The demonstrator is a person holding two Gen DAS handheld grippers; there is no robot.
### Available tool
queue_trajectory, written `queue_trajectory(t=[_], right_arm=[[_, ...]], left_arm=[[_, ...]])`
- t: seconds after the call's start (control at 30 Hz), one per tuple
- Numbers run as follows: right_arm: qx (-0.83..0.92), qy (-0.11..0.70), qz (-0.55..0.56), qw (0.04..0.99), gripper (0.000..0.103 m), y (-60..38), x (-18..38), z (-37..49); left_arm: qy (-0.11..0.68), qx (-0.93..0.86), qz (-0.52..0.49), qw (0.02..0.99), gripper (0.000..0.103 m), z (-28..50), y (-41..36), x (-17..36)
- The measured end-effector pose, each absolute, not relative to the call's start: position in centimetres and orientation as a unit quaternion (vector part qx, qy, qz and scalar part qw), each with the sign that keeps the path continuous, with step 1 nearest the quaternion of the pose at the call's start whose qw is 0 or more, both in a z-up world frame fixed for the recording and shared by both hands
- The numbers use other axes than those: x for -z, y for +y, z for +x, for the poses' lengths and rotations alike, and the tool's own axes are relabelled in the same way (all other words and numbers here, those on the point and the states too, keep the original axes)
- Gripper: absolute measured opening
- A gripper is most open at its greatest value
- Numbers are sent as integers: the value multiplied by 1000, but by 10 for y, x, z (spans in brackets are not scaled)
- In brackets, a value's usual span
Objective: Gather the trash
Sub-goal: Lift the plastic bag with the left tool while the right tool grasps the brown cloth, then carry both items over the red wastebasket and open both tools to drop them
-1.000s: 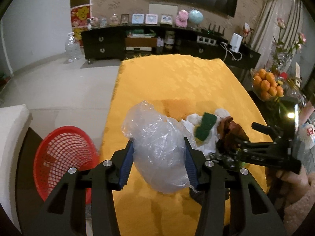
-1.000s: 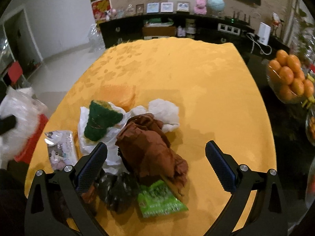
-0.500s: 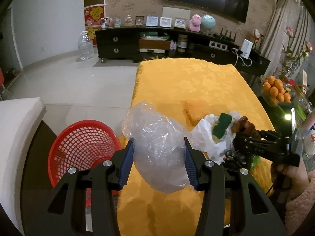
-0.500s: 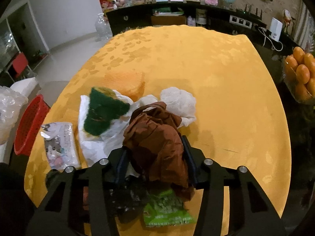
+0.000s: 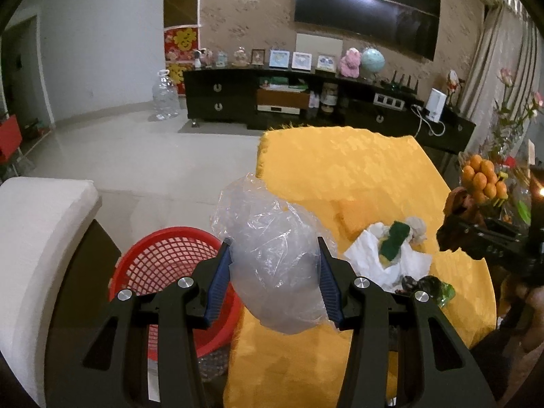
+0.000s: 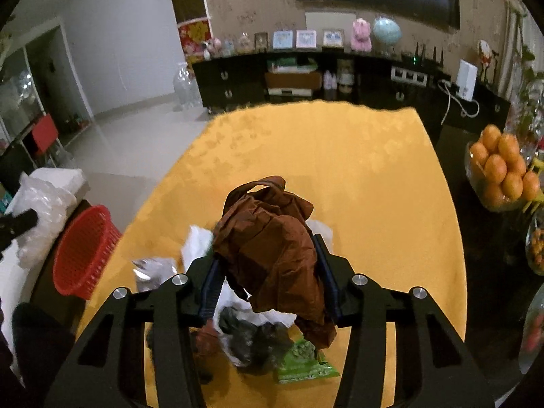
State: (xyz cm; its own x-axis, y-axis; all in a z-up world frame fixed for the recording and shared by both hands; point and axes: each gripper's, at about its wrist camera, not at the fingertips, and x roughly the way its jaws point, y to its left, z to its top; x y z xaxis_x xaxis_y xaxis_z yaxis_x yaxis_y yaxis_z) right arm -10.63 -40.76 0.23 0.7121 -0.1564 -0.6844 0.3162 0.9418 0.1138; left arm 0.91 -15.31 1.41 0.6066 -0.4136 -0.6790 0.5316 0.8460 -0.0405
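My left gripper (image 5: 273, 282) is shut on a crumpled clear plastic bag (image 5: 272, 258) and holds it above the table's left edge, beside the red mesh basket (image 5: 163, 272). My right gripper (image 6: 268, 272) is shut on a crumpled brown bag (image 6: 272, 248), lifted above the trash pile. The pile holds white paper (image 5: 384, 258), a green sponge (image 5: 394, 236), a dark wrapper (image 6: 251, 340) and a green packet (image 6: 302, 360) on the yellow tablecloth (image 6: 340, 156). The right gripper with the brown bag shows at the right of the left wrist view (image 5: 476, 231).
The red basket (image 6: 85, 255) stands on a dark surface left of the table, next to a white cushion (image 5: 37, 224). A bowl of oranges (image 6: 503, 170) stands right of the table. A dark TV cabinet (image 5: 306, 102) runs along the far wall.
My right gripper closed on the brown bag and lifted it off the pile. My left gripper carried the clear bag up and left, toward the red basket.
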Motion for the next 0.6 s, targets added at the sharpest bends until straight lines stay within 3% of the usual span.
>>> queue_trajectory(t=[0.6], right_arm=[[81, 322, 74, 940, 48, -349, -55, -69]], left_arm=[[337, 198, 52, 919, 45, 29, -83, -33]])
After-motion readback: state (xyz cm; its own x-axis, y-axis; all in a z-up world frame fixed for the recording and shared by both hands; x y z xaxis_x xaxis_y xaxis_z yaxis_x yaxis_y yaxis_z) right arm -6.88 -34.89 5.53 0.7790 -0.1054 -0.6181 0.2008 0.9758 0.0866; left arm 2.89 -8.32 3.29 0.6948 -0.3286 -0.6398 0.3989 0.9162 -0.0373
